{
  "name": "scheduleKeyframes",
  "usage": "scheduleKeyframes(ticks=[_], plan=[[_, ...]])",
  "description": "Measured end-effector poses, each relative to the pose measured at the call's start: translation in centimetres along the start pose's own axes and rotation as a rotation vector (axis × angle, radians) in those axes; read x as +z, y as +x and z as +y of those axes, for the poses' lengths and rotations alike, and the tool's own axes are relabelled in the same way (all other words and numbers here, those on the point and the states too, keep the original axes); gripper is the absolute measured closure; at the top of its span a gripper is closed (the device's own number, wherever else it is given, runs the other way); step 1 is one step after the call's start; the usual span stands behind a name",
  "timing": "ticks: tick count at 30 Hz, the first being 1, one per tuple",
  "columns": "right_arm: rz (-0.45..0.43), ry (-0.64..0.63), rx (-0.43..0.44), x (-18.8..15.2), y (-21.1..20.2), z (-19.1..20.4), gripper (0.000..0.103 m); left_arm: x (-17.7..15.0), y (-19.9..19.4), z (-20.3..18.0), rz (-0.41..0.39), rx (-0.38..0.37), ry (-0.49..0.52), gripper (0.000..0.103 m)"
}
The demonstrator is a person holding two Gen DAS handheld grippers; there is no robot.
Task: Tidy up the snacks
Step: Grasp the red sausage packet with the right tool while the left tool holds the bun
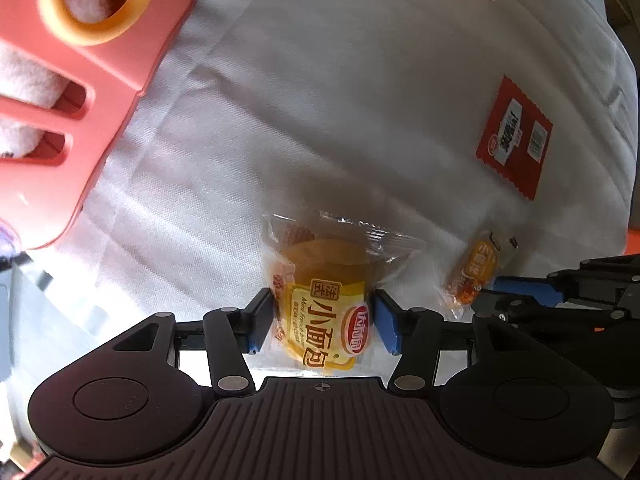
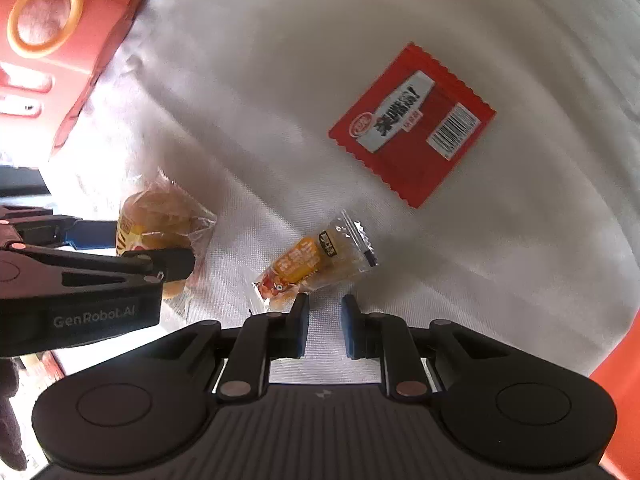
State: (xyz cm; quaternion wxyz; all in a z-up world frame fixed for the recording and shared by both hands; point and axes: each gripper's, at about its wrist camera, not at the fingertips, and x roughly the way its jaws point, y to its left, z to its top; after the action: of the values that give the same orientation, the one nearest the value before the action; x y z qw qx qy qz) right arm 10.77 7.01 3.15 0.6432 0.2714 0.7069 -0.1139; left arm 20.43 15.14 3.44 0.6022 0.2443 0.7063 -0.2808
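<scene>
Left hand-held gripper (image 1: 324, 314) is pointing down at the white-cloth surface (image 1: 320, 120) and grasping the mini bread packet (image 1: 320, 280). Both blue pads are sitting against the wrapper's sides, with the packet's printed end running back between the fingers. Whether the packet is lifting off the cloth yet is not clear.

Right hand-held gripper (image 2: 325, 320) is clenched almost fully, with only a narrow slot between the pads and nothing in it. The small orange snack packet (image 2: 316, 264) is lying just ahead of its fingertips, offset slightly toward its left finger. The packet's near crimped end is sitting almost at that fingertip, but it is not between the pads.

Key relation: the packet's long axis is running diagonally, from near-left to far-right of the right hand-held gripper, so it is skewed to the closing line rather than square to it. The right hand is the nearer one and the left is already occupied. As judged, the jaws are needing to reopen, and a small wrist turn looks wise so the pads are closing across the narrow width.

The red flat packet (image 2: 412, 124) is lying well ahead and to the right, apart from the rest. The pink basket (image 1: 100, 92) is sitting far ahead-left of both grippers — probably the drop target.
</scene>
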Motion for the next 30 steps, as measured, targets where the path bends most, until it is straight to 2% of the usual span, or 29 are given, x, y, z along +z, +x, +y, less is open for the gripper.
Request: scheduleKeyframes(ticks=[5, 10, 14, 17, 18, 20, 23, 25, 30], plan=[[0.037, -0.072, 0.021, 0.9, 0.1, -0.2, 0.087, -0.6, 0.0, 0.1, 0.005, -0.010, -0.096, 0.044], [0.097, -0.233, 0.051, 2.7, 0.4, -0.3, 0.087, -1.3, 0.9, -0.1, 0.016, 0.022, -0.243, 0.044], [0.202, -0.342, 0.131, 4.8, 1.1, -1.1, 0.087, -2.4, 0.8, -0.5, 0.030, 0.059, -0.454, 0.044], [0.293, -0.459, 0.152, 6.2, 1.6, -1.2, 0.087, -4.1, 1.2, -1.2, 0.021, 0.034, -0.645, 0.044], [0.311, -0.504, 0.148, 6.4, 1.6, -1.3, 0.090, -4.7, 1.5, -1.8, 0.017, 0.026, -0.699, 0.044], [0.334, -0.576, 0.133, 6.8, 1.5, -1.7, 0.090, -5.6, 1.7, -3.2, 0.001, 0.020, -0.762, 0.044], [0.349, -0.646, 0.111, 7.7, 1.0, -2.7, 0.090, -6.8, 2.0, -5.2, -0.008, -0.041, -0.832, 0.044], [0.366, -0.694, 0.089, 8.0, 0.9, -2.9, 0.090, -8.0, 2.1, -6.2, -0.016, -0.049, -0.902, 0.044], [0.378, -0.882, -0.013, 6.8, 0.6, -1.6, 0.090, -10.7, 2.3, -7.5, -0.074, -0.117, -1.026, 0.044]])
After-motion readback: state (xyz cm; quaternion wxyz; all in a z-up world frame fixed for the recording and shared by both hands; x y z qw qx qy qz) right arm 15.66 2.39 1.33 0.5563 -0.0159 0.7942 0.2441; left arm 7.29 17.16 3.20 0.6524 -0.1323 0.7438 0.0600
